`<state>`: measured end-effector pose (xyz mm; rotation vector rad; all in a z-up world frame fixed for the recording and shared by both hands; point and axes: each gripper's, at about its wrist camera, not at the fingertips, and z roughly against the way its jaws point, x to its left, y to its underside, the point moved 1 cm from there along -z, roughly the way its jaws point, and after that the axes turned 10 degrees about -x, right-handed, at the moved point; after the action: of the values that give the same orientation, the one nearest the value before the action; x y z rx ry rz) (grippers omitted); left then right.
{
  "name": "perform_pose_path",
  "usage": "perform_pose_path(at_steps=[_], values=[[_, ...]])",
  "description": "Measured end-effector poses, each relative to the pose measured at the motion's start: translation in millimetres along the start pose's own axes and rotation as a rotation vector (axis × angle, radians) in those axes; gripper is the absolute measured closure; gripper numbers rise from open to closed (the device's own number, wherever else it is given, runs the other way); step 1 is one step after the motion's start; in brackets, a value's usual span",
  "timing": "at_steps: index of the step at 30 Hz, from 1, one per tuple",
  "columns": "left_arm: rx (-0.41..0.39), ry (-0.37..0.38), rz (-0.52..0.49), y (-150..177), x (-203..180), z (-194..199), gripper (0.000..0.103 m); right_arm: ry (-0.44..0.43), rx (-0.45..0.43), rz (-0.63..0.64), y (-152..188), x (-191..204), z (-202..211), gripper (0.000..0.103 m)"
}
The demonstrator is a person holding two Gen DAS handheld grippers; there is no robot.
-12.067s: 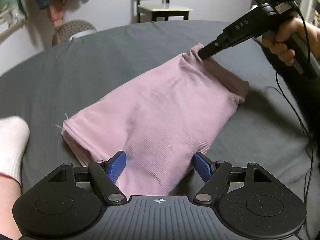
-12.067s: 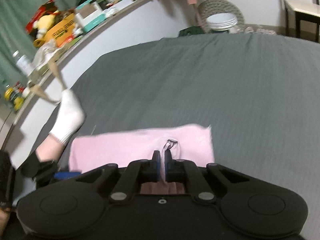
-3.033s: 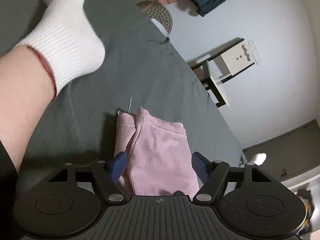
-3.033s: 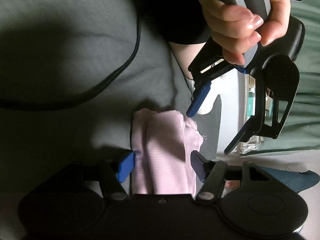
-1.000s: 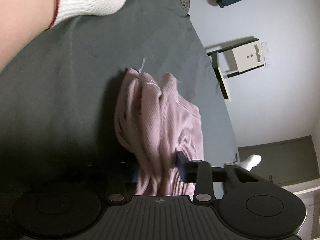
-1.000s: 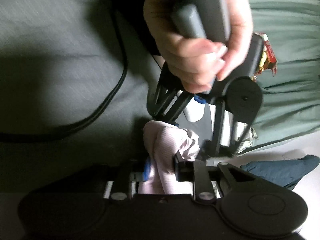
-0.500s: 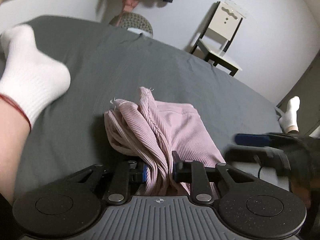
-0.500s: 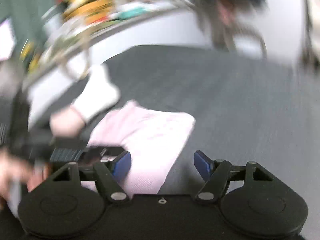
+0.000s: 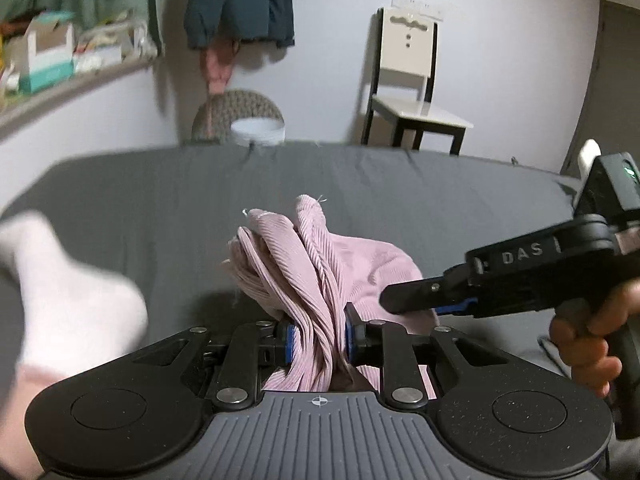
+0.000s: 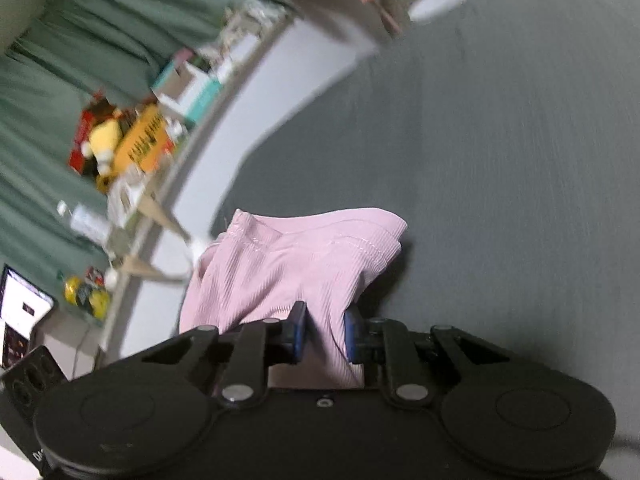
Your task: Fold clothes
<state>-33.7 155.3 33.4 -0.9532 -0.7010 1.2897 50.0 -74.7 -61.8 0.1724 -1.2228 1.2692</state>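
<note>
Left wrist view: the left gripper (image 9: 319, 339) has its jaws clamped on a bunched wad of ribbed pink garment (image 9: 316, 264) — soft pleats fan up toward 12 o'clock above the smooth grey bed sheet (image 9: 160, 208). At 3 o'clock sits the black right gripper (image 9: 416, 300), held in a hand (image 9: 588, 340). A white ribbed sock (image 9: 68, 276) lies at 9 o'clock.

Right wrist view: the right gripper's blue-padded jaws pinch another fold of the garment — it drapes toward 11 o'clock, off the sheet.
</note>
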Motion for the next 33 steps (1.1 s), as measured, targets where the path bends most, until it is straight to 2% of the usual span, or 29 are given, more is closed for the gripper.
perform_pose_path(at_steps=[4, 9, 13, 18, 20, 21, 22, 23, 24, 26, 29, 32, 33], values=[[-0.018, 0.004, 0.01, -50, 20, -37, 0.081, -0.01, -0.07, 0.046, -47, 24, -25, 0.084], [-0.021, 0.003, 0.107, -98, 67, -110, 0.081, 0.041, -0.106, 0.161, -103, 47, -83, 0.084], [0.006, -0.042, 0.131, -98, 96, -170, 0.081, 0.083, -0.097, 0.202, -125, 49, -137, 0.084], [0.08, -0.078, 0.235, -74, 127, -222, 0.08, 0.145, -0.067, 0.199, -122, 28, -185, 0.084], [0.089, -0.075, 0.272, -62, 134, -229, 0.08, 0.157, -0.059, 0.18, -120, 18, -197, 0.083], [0.089, -0.073, 0.302, -57, 136, -228, 0.072, 0.153, -0.059, 0.168, -119, 14, -198, 0.08], [0.092, -0.081, 0.326, -54, 139, -226, 0.067, 0.151, -0.06, 0.149, -119, 10, -198, 0.071], [0.096, -0.09, 0.349, -51, 142, -225, 0.055, 0.151, -0.064, 0.128, -119, 6, -196, 0.067], [0.095, -0.116, 0.355, -51, 145, -223, 0.047, 0.151, -0.068, 0.106, -119, 1, -193, 0.064], [0.095, -0.175, 0.343, -49, 149, -214, 0.042, 0.135, -0.079, 0.077, -120, -5, -182, 0.063], [0.074, -0.256, 0.398, -53, 155, -201, 0.04, 0.112, -0.118, 0.111, -116, -1, -155, 0.062], [-0.03, -0.283, 0.466, -59, 148, -177, 0.04, 0.075, -0.146, 0.197, -103, 8, -121, 0.053], [-0.075, -0.27, 0.487, -61, 143, -169, 0.036, 0.056, -0.142, 0.226, -96, 10, -108, 0.051]])
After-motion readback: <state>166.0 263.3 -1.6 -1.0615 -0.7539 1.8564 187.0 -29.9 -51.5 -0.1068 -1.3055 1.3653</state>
